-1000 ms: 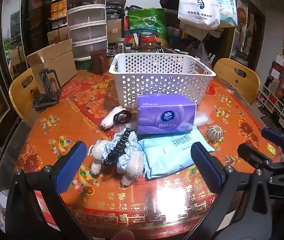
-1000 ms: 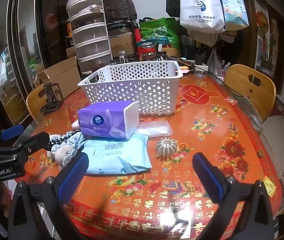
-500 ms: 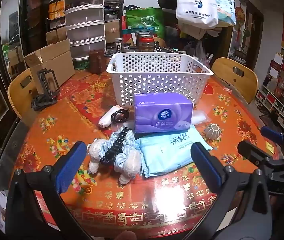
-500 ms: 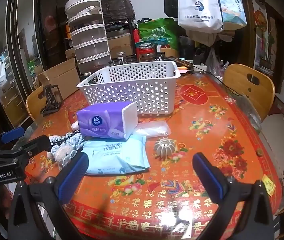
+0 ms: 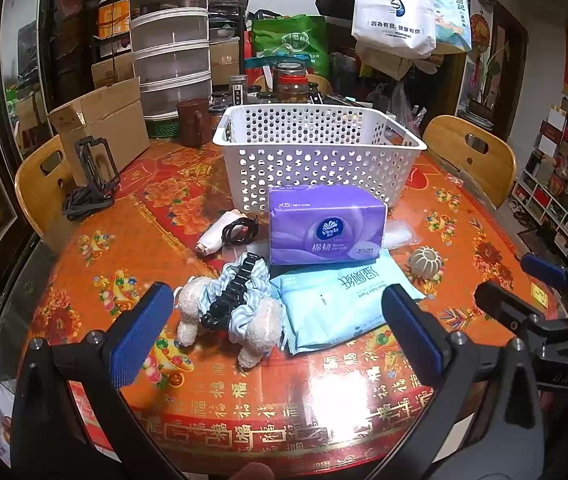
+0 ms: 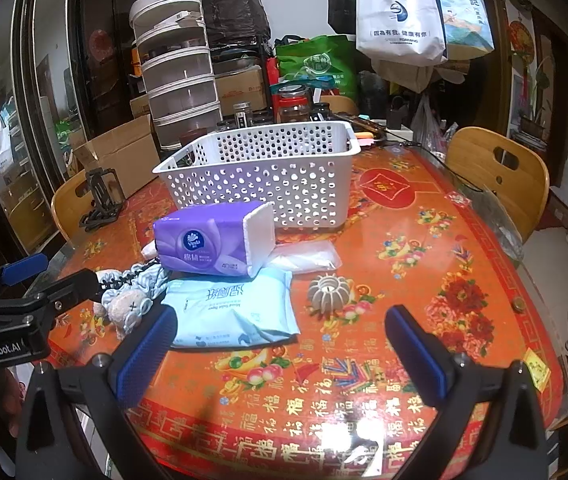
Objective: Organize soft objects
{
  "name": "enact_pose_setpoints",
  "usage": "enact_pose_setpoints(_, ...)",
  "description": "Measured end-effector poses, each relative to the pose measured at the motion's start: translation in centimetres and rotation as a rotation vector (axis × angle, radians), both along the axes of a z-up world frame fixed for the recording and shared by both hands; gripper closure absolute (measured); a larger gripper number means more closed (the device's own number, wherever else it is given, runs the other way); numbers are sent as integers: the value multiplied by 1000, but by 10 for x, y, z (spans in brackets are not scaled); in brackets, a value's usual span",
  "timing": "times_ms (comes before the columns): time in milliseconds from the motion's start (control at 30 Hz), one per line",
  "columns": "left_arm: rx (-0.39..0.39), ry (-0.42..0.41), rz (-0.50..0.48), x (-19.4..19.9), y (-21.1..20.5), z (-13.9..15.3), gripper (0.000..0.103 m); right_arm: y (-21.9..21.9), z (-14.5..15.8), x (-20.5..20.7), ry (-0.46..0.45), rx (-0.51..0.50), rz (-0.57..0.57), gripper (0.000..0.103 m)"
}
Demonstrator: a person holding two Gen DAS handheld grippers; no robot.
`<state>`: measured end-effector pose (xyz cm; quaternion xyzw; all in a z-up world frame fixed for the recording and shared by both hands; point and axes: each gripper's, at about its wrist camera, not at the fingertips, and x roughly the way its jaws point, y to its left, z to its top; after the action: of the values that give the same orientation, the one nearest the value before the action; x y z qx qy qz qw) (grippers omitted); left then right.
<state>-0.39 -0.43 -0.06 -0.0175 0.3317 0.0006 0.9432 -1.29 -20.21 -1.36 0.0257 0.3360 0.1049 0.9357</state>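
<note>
Drawn slightly nearer to the table than a second ago in both views, with the pile sitting a little larger and lower; nothing on the table shifted.

At far left, a cardboard box (image 5: 100, 128) and a black frame stand (image 5: 94, 172) beside a wooden chair (image 5: 42, 184). Next, near the table's front, a white plush toy (image 5: 244, 320) lying on its side, wrapped with a blue striped scrunchie (image 5: 248, 280) and a black chain-like band (image 5: 232, 296). Just behind, a small white pouch with a coiled black cord (image 5: 240, 230). Centre: a purple tissue pack (image 5: 325, 230) resting partly on a light-blue wet-wipe pack (image 5: 343, 300), with a clear plastic bag (image 6: 307, 256) tucked behind. Directly behind the tissue pack, a white perforated basket (image 5: 315, 160), seemingly empty. Right of the wipes, a small ribbed grey ball (image 5: 425, 262) alone on the red floral tablecloth (image 5: 463, 240). Farther right, a second wooden chair (image 5: 471, 156).

Left gripper (image 5: 276, 336) spread wide, blue pads (image 5: 140, 332) flanking the plush and the wipes in view, holding nothing, hovering short of the pile. Right gripper (image 6: 284, 344) likewise spread wide and empty, above the table's front edge, wipes just beyond its left pad, ball ahead between the fingers. Each tong visible in the other's camera, well apart.

Otherwise matching the earlier frames: same wide spread, same empty grip.
</note>
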Motion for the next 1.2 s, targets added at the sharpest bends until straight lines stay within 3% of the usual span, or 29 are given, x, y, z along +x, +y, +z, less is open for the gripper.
enact_pose_setpoints(1200,-4,-2,-5,-1,-1,-2,0,-3,-2,1,4,4,-1,0)
